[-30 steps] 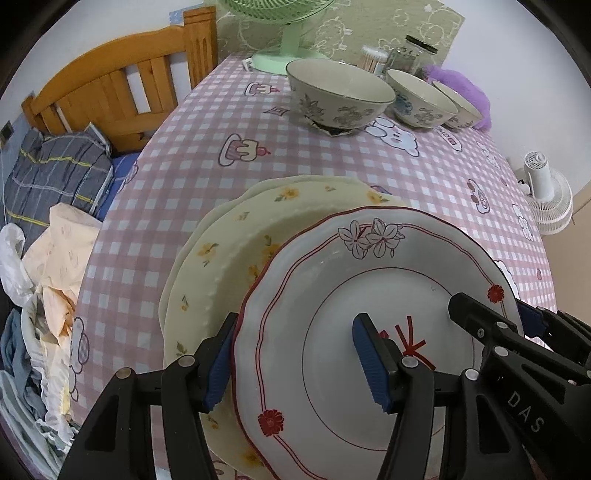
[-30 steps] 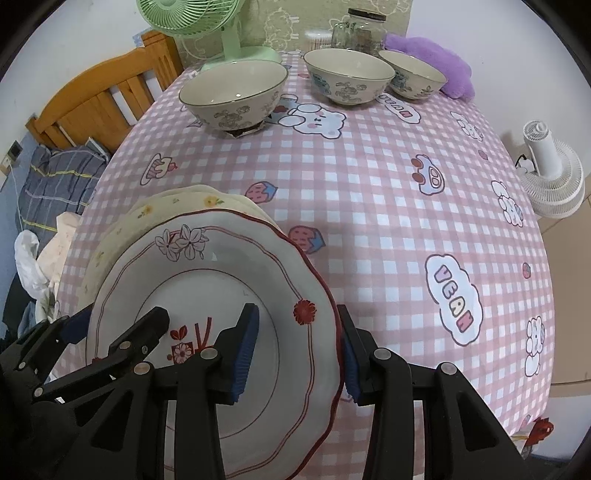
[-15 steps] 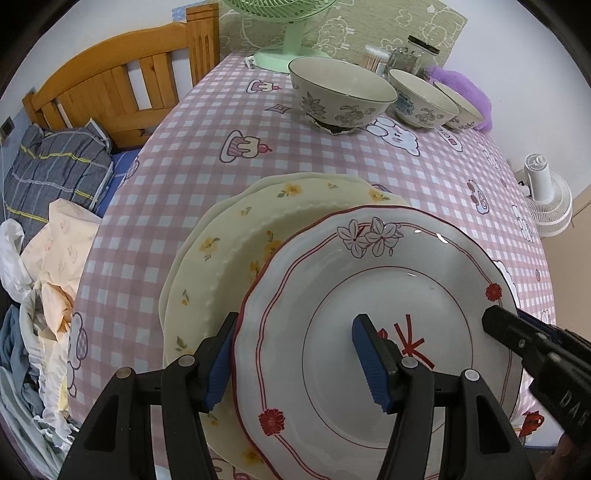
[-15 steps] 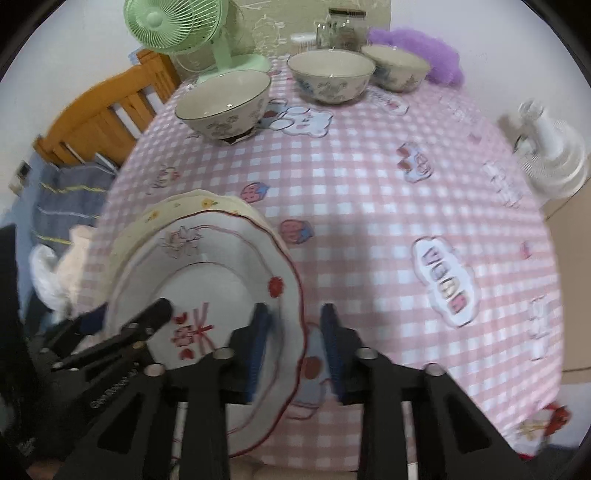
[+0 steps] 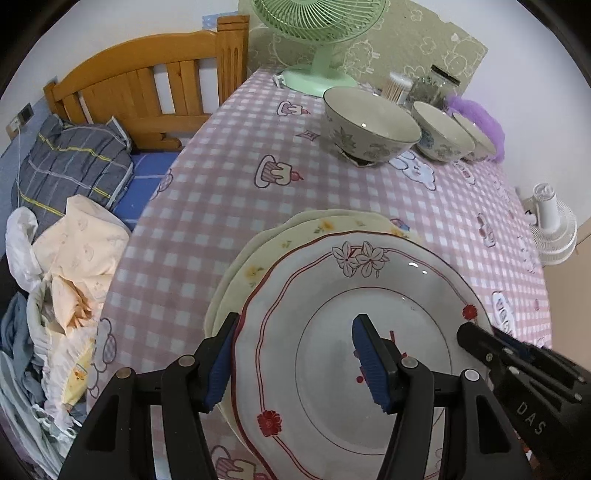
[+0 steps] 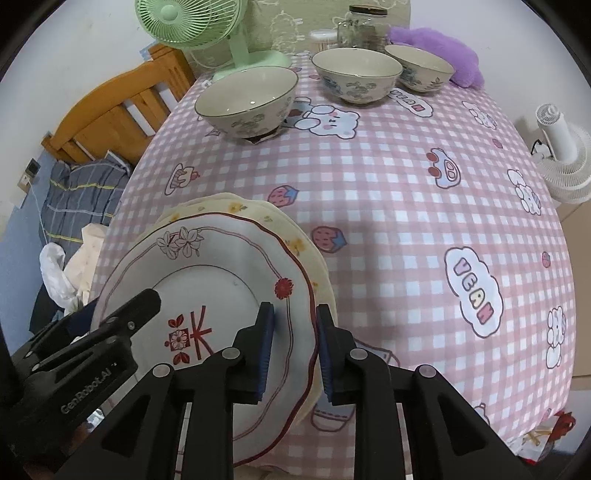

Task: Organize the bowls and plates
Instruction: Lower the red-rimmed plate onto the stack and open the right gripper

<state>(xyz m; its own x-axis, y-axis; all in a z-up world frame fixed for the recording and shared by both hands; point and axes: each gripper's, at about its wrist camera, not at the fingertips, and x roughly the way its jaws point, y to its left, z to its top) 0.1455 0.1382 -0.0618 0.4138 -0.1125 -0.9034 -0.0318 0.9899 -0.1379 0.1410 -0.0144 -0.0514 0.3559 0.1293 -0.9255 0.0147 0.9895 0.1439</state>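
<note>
A white plate with red trim (image 5: pixel 343 317) (image 6: pixel 221 269) lies on top of cream yellow-flower plates (image 5: pixel 266 251) (image 6: pixel 295 243) near the table's front edge. My left gripper (image 5: pixel 295 365) is open, its jaws astride the red-trim plate's left rim. My right gripper (image 6: pixel 293 350) is shut on the right rim of the plate stack. Three patterned bowls (image 5: pixel 369 129) (image 6: pixel 247 103) (image 6: pixel 356 74) (image 6: pixel 419 68) stand apart at the far side.
A green fan (image 6: pixel 207 26), a glass jar (image 6: pixel 364 26) and a purple plush (image 6: pixel 443 51) stand at the table's back. A wooden bed frame (image 5: pixel 147 96) with clothes (image 5: pixel 70 166) is on the left. A white fan (image 6: pixel 561 162) stands on the floor at right.
My right gripper has come back onto the stack's right rim and closed on it, over both the red-trim and the cream plates. The left gripper kept its place.
</note>
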